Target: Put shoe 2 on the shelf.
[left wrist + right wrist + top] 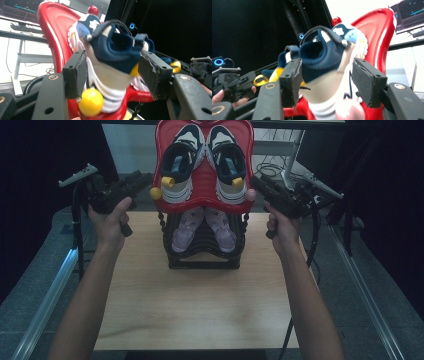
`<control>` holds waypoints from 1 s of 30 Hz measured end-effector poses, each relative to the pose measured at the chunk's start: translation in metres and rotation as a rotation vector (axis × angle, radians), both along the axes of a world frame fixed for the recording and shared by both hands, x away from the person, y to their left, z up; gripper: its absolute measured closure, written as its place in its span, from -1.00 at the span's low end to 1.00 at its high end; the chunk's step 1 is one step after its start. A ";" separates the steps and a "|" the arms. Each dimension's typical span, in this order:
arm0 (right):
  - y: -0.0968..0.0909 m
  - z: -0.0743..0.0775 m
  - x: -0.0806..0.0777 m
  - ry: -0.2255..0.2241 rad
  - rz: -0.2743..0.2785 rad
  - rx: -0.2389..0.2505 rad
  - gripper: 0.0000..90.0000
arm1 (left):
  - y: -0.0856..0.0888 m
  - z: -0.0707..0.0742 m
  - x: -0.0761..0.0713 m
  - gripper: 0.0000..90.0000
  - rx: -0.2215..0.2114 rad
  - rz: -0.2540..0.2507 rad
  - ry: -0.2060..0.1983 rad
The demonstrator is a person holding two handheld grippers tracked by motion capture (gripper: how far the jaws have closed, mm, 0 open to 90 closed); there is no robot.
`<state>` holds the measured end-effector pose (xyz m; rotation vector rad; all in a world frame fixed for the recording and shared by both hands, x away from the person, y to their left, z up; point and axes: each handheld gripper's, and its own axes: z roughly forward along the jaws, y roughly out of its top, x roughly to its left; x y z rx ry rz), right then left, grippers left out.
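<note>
A pair of navy-and-white sneakers, left one (pixel 177 167) and right one (pixel 227 165), lies on the red top tray (pixel 160 150) of a black shoe rack (pixel 202 257). My left gripper (pixel 142 179) is held at the tray's left edge, beside a yellow ball (pixel 155 193). In the left gripper view its jaws (pixel 113 72) stand open, framing the sneaker's navy heel (pixel 117 52) ahead of them. My right gripper (pixel 257 182) is at the tray's right edge near a pink ball (pixel 250 195). It is open too (pixel 327 77), with the other sneaker's heel (pixel 322 55) in front.
Two lilac shoes (pixel 187 227) sit on the rack's lower black tier. The rack stands at the back of a wooden table (pixel 200 305). Cables and a white stand (pixel 287 167) lie behind it. Metal rails (pixel 45 305) run along both sides.
</note>
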<state>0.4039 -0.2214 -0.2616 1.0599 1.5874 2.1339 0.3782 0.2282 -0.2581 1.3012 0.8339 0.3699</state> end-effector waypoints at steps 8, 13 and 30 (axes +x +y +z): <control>-0.018 -0.023 -0.015 0.018 -0.012 -0.002 -0.08 | 0.012 -0.025 -0.018 -0.12 0.005 0.000 0.005; -0.022 -0.043 -0.025 0.021 -0.020 -0.048 -0.09 | 0.019 -0.041 -0.025 -0.12 -0.006 0.001 0.017; -0.016 -0.121 -0.042 0.084 0.005 -0.116 -0.10 | 0.026 -0.115 -0.042 -0.13 0.045 0.012 0.103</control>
